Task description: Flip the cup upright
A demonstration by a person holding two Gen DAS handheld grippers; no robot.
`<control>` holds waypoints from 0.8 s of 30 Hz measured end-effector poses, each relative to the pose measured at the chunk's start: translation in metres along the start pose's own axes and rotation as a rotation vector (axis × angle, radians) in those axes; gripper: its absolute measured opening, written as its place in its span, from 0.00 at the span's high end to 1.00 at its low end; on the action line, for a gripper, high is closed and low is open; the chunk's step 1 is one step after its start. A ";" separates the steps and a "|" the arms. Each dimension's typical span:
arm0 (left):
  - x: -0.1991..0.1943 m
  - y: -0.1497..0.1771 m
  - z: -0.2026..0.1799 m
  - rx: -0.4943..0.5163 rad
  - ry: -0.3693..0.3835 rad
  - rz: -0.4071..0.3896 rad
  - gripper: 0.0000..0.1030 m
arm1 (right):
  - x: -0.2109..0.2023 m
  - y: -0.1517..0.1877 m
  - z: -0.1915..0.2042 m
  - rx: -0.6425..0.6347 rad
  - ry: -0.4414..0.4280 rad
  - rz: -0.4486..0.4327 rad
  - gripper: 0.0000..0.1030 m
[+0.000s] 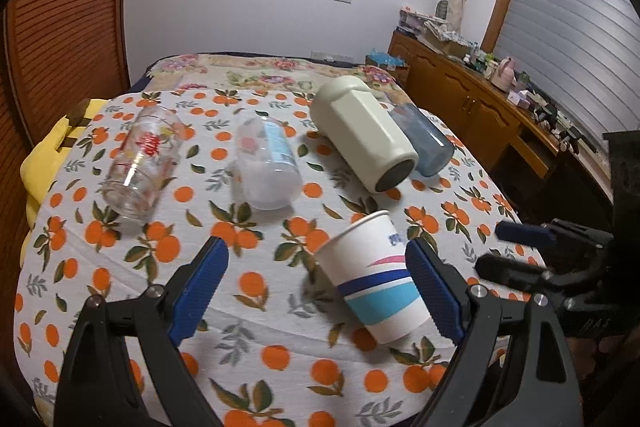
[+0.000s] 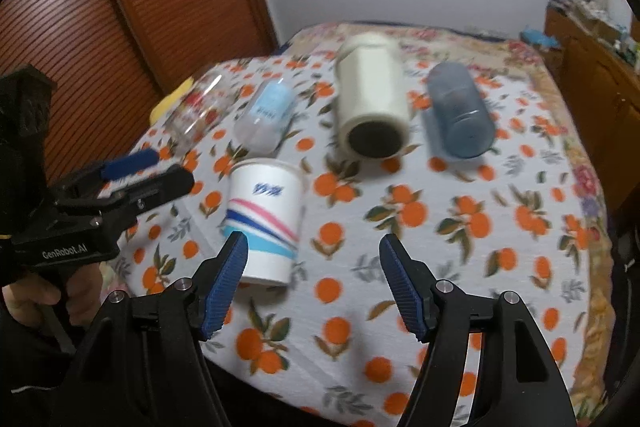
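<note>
Paper cup (image 1: pixel 372 275) upright on tabletop (image 1: pixel 256 315); four others lie flat. Both claws gape empty, left (image 1: pixel 316 291), right (image 2: pixel 312 283).

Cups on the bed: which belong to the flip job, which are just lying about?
Job:
- paper cup, between the claws
- glass, frosted cup, cream mug, blue cup, all on their sides
- left claw, right claw, both open

Lying about:
- yellow cloth
- dresser clutter

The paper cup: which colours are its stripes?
Paper cup: pink, dark blue and light blue stripes on white, clearest in the left wrist view.
</note>
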State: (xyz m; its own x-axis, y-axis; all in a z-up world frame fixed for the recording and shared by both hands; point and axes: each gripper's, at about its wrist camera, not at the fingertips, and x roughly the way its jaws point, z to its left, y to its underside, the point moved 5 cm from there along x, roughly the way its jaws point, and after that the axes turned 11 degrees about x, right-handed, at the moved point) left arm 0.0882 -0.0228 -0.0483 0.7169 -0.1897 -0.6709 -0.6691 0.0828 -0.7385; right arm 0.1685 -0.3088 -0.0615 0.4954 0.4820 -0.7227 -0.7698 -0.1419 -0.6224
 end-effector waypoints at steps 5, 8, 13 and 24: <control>0.012 -0.002 -0.011 -0.004 0.021 0.049 0.12 | -0.010 -0.003 -0.014 0.002 0.039 -0.088 0.27; 0.022 -0.001 -0.017 -0.018 0.048 0.091 0.12 | -0.012 -0.002 -0.019 0.005 0.047 -0.116 0.27; 0.037 0.002 -0.025 -0.021 0.048 0.149 0.12 | -0.013 0.001 -0.023 0.008 0.032 -0.130 0.26; 0.066 0.000 -0.033 -0.008 0.039 0.251 0.12 | -0.015 0.006 -0.033 0.014 0.021 -0.133 0.26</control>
State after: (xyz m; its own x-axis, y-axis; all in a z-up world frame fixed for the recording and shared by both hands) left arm 0.1285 -0.0679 -0.0904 0.5199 -0.2021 -0.8300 -0.8270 0.1243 -0.5483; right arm 0.1695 -0.3457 -0.0644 0.6016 0.4774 -0.6405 -0.7022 -0.0661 -0.7089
